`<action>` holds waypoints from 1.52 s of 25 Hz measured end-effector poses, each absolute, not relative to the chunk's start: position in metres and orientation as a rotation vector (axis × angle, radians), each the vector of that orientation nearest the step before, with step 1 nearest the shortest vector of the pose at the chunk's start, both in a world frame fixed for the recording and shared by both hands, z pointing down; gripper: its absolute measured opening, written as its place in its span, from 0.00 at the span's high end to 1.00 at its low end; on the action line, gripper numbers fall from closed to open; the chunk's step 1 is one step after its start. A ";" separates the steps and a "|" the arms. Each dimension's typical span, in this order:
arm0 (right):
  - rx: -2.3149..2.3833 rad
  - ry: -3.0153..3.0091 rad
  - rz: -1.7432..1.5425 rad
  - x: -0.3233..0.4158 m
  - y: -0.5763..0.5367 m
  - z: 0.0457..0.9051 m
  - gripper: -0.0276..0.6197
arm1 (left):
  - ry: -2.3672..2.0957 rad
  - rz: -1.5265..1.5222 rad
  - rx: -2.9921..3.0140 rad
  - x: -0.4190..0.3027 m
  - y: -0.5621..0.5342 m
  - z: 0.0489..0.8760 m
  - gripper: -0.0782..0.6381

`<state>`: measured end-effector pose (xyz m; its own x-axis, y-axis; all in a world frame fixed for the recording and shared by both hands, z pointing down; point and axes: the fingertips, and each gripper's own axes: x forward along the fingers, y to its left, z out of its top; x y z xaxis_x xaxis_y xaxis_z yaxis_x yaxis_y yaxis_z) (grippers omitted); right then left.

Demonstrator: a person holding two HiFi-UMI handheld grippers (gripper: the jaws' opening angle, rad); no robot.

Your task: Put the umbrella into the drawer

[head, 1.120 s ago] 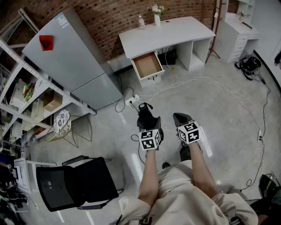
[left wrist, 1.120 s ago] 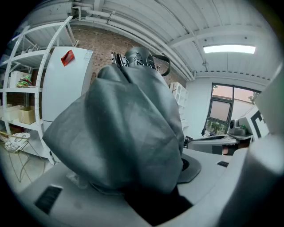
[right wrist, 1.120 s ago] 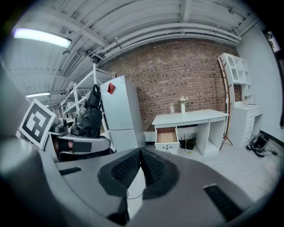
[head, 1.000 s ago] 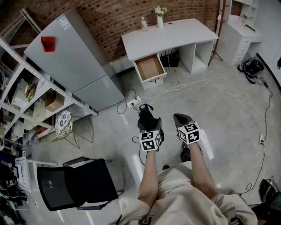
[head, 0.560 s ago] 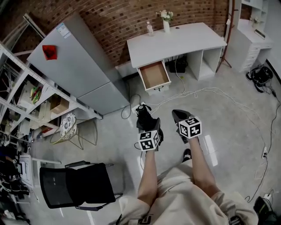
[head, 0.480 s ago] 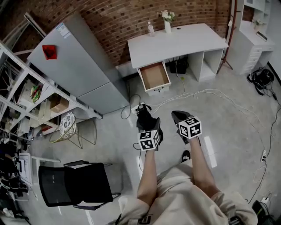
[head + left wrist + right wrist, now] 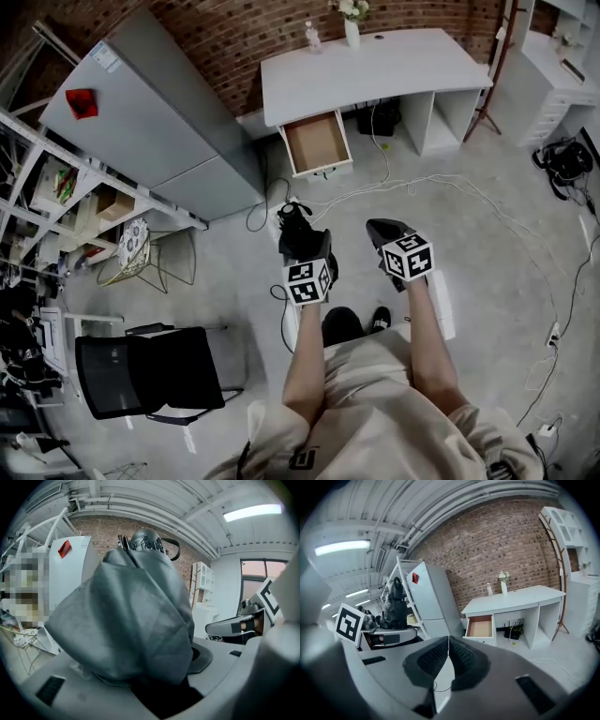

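up front in the left gripper (image 7: 301,251), a folded dark grey umbrella (image 7: 136,620) is clamped between the jaws. its fabric fills that gripper's view and hides the jaw tips. just beside it, the right gripper (image 7: 448,656) has its jaws pressed together and holds nothing. well ahead, across grey floor crossed by white cables (image 7: 441,178), the drawer (image 7: 316,142) stands pulled open under a white desk (image 7: 375,66) against a brick wall. a grey fridge (image 7: 141,122) stands left of the desk. a black chair (image 7: 141,375) sits at the person's left.
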<state>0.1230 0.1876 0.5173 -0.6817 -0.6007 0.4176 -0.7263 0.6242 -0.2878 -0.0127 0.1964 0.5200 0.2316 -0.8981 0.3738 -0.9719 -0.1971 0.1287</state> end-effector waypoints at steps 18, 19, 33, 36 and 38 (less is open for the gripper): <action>1.050 -2.556 0.670 0.143 0.115 0.532 0.85 | -1.717 0.308 2.131 -0.009 0.118 0.537 0.54; 1.054 -2.563 0.693 0.142 0.109 0.532 0.85 | -1.715 0.309 2.131 -0.009 0.112 0.538 0.54; 1.054 -2.549 0.710 0.110 -0.013 0.537 0.85 | -1.715 0.317 2.112 -0.037 -0.020 0.543 0.54; 1.081 -2.545 0.727 0.103 -0.043 0.537 0.85 | -1.689 0.336 2.137 -0.041 -0.048 0.543 0.54; 1.086 -2.543 0.726 0.095 -0.062 0.536 0.85 | -1.678 0.326 2.148 -0.047 -0.069 0.542 0.54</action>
